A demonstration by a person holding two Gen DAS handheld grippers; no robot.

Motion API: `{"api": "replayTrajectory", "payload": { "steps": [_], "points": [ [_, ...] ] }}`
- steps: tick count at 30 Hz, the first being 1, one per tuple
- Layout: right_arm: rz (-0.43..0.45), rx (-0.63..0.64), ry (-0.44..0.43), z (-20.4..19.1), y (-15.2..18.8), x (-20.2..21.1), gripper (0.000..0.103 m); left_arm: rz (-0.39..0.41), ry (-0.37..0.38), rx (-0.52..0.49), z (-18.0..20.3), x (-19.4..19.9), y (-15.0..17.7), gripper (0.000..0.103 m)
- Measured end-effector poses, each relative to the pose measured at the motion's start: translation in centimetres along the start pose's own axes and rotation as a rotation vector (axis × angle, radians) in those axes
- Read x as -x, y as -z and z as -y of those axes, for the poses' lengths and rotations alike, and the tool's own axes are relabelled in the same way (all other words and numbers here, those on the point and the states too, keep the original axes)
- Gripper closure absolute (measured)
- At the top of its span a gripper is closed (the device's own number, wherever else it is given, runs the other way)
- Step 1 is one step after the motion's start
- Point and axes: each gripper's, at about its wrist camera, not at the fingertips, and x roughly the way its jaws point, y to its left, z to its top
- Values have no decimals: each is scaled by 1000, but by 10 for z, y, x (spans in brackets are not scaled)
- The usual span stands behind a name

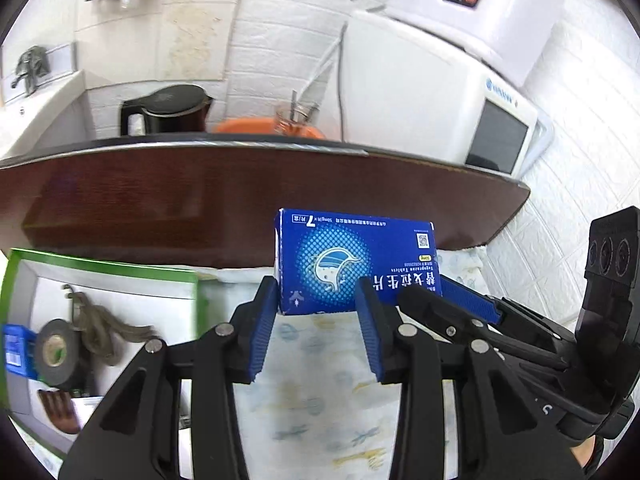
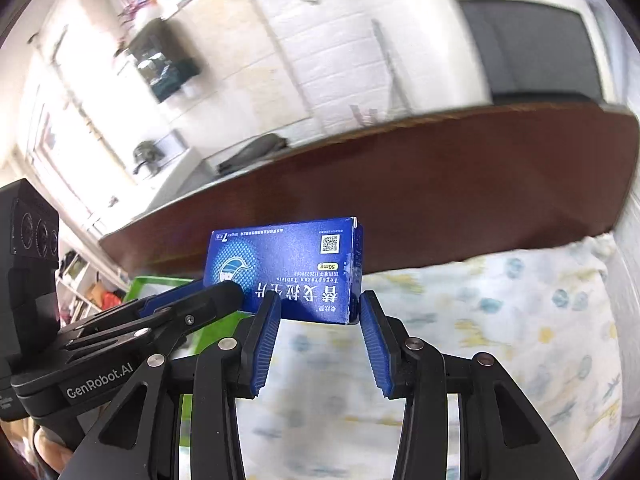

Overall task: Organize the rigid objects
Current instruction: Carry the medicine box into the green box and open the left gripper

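Blue ribbed pads of the left gripper (image 1: 316,300) nearest in its own view, closed around the lower left part of a blue Tegoprazan tablet box (image 1: 352,256), one pad touching the box's left end, the other lying across its printed face. Right gripper (image 1: 432,292) reaching in from the right, clamped on the same box at its far end, one black finger in front of the face and a blue pad behind. Same picture from the other side: right gripper (image 2: 318,312) pinching the box (image 2: 288,256) at its lower right corner, left gripper (image 2: 208,292) entering from the left and covering part of the print. Box held up in the air between the two tools, print upside down, clear of the white bedsheet (image 1: 320,380) with pale blue and yellow figures below. Left of the fingers, on the sheet, a green-rimmed tray (image 1: 100,270) holding a black tape roll (image 1: 56,350), a grey-brown cord (image 1: 108,324), a small blue packet (image 1: 16,350) and a brown comb-like piece (image 1: 58,410). Directly behind the box, a dark red-brown wooden board (image 1: 200,208) blocking the lower view beyond. Above its edge, a black electric kettle (image 1: 168,110), an orange basin (image 1: 256,126), a glass jar (image 1: 294,118) with a utensil inside, and a white appliance (image 1: 420,92) with a dark window. Farthest back, a faucet (image 1: 32,66) at left and a white brick-pattern wall (image 1: 580,160).
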Motion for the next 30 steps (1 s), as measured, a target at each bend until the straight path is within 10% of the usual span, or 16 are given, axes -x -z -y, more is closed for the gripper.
{"api": "replayTrajectory", "payload": {
  "steps": [15,30],
  "points": [
    [-134,161,-133,-159,31,-71,59,43,-87,187,-146,72,29,66],
    [-276,186,-56,-168,71,-114,59,-101,-41,246,-174,37,70,65]
  ]
}}
